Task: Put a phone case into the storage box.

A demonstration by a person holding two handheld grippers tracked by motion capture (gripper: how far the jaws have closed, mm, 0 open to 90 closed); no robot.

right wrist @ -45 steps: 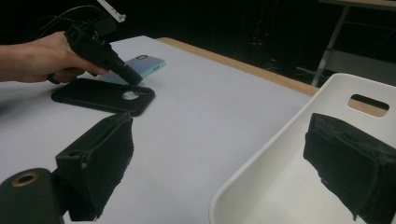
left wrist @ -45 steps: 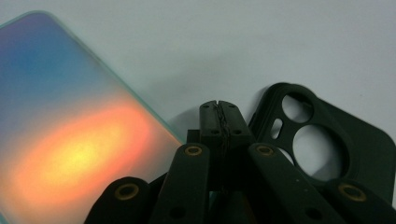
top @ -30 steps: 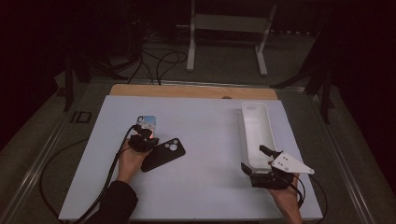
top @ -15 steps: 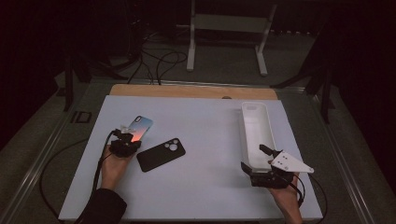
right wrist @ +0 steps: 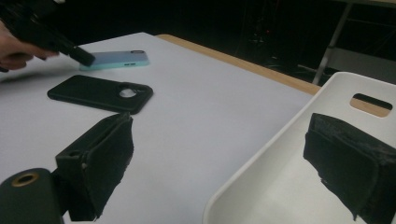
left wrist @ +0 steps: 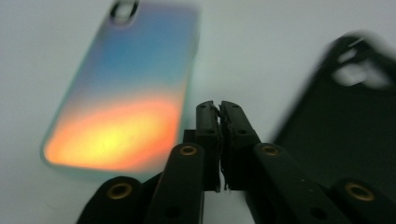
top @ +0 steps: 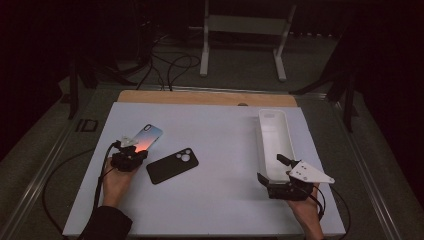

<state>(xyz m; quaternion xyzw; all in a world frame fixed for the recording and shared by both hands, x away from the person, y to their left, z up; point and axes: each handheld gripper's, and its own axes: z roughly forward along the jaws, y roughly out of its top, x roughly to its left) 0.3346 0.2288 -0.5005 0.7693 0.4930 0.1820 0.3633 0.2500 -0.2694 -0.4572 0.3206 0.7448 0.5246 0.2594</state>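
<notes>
Sorting phone cases into white tray, by the look of it; judged barely started. Nothing in tray yet, both cases flat on table, both left to pick and drop. Left gripper pinched closed on nothing, tips at near end of iridescent case; contact impossible to tell. Right gripper spread wide, empty, straddling tray's near wall. Iridescent case on table's left side, just beside black case, well apart from tray. Back up, long axis diagonal from near-left to far-right, camera-cutout end pointing away from person.
</notes>
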